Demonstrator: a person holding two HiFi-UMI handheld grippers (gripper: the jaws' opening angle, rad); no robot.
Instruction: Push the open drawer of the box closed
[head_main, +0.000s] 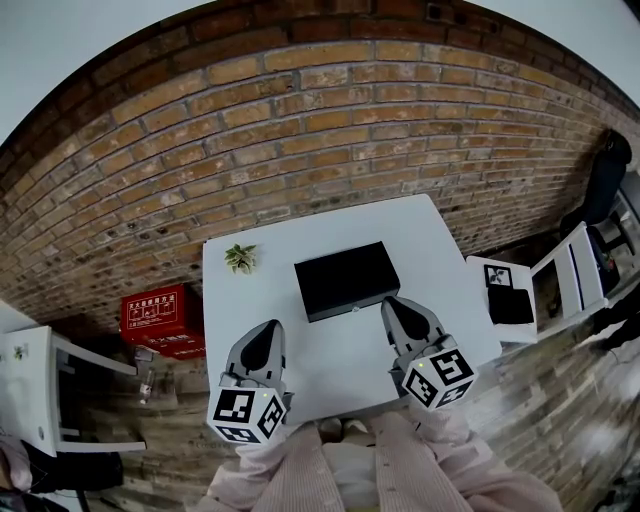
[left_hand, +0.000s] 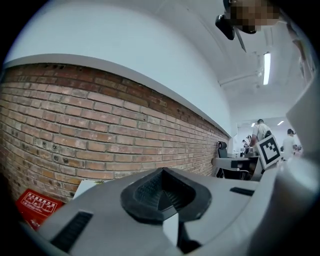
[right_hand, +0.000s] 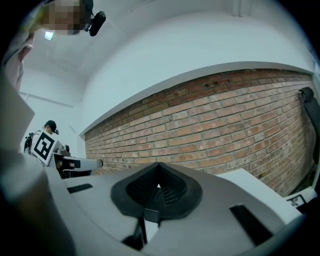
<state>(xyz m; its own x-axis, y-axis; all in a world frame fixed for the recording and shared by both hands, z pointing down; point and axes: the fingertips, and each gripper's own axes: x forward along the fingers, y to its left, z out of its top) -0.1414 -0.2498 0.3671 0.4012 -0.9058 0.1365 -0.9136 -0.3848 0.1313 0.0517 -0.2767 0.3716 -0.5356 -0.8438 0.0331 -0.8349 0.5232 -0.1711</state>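
1. Box (head_main: 345, 278): flat, black, near the middle of the white bench (head_main: 330, 375). Long axis runs left to right across the head view, right end tipped slightly up-frame. Long near face is turned toward the person, with a small pale knob (head_main: 355, 309) at its middle.
2. Drawer: from this steep angle I cannot tell how far it stands out. The near edge shows only as a thin band along the box's lower side.
3. Right gripper (head_main: 392, 304): jaws together, nothing between them. Its own view shows the dark pads meeting at a point (right_hand: 158, 174). The tip sits just beside the box's near right corner, so it is the closer of the two.
4. Left gripper (head_main: 268, 327): jaws likewise closed and empty (left_hand: 161, 175). Lower and further left in the head view, clear of the box's near left corner.
5. Key relation: box lies up-frame of both grippers and between them. Judgement: a shove straight away from the person, square to the long axis, landing on the near face by the knob. The right gripper would need only a small shift left to reach it.
6. Both gripper views point level at the brick wall (head_main: 300, 130); the box does not show in either.
7. Surroundings: small potted plant (head_main: 241, 258) on the bench, left of the box. Red case (head_main: 160, 318) on the floor at left. White chair (head_main: 560, 280) at right.
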